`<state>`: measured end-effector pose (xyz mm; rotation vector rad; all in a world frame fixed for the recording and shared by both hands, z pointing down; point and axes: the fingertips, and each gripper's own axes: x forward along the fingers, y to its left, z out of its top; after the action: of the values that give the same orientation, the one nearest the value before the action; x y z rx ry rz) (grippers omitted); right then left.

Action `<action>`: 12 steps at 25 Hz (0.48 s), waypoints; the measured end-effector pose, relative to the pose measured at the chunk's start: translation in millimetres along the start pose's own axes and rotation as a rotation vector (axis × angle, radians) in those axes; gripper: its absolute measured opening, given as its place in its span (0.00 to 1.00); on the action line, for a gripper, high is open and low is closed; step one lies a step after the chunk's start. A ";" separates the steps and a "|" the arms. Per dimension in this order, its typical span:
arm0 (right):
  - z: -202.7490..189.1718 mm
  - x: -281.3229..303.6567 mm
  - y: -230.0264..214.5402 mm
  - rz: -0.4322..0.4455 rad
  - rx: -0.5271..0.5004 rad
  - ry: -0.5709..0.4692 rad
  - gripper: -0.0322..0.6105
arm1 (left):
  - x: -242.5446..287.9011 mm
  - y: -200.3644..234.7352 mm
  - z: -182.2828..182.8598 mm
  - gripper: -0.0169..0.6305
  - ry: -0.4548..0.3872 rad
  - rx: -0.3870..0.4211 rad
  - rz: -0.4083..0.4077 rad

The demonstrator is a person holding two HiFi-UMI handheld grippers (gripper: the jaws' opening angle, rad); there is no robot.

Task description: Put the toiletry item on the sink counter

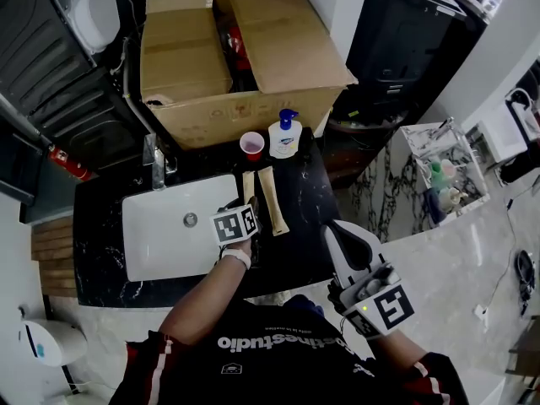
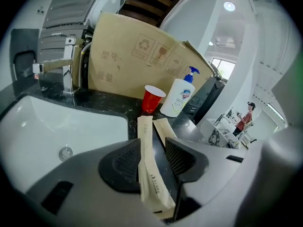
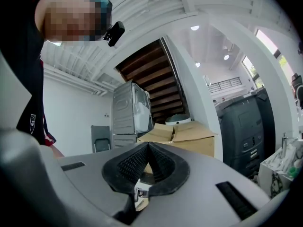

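Left gripper (image 2: 152, 145) fingers apart either side of the long beige paper-wrapped toiletry packet (image 2: 147, 174), its far end resting on the black marble surface (image 1: 295, 243) beside the white basin (image 1: 169, 226); right gripper (image 3: 147, 157) fingers together.

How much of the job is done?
Nearly done. One beige paper-wrapped packet already lies on the black marble counter. A second beige packet lies beside it, between the left gripper's open jaws. The right gripper is shut, empty. Left: draw the left gripper away.
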<state>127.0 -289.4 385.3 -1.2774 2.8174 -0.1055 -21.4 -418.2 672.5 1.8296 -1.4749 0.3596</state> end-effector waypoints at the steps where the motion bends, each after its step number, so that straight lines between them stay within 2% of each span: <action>1: 1.3 1.3 1.7 0.003 -0.002 -0.003 0.11 | -3.4 -1.0 3.8 0.28 -0.013 0.010 -0.004; 3: 4.5 4.5 3.9 0.010 0.000 -0.011 0.11 | -13.2 -3.6 15.2 0.31 -0.054 0.033 -0.022; 6: 12.6 10.6 5.7 0.010 -0.010 -0.025 0.11 | -44.7 -7.0 46.5 0.32 -0.174 0.027 -0.075; 9: 27.5 18.5 11.7 0.014 -0.040 -0.046 0.11 | -98.3 -6.0 90.1 0.32 -0.338 -0.015 -0.134; 12: 43.9 30.2 18.3 0.025 -0.045 -0.078 0.11 | -161.2 -1.9 137.1 0.26 -0.534 0.059 -0.174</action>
<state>96.6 -302.0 339.6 -1.2263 2.7836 0.0086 -99.1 -397.6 476.8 2.1918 -1.6389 -0.1929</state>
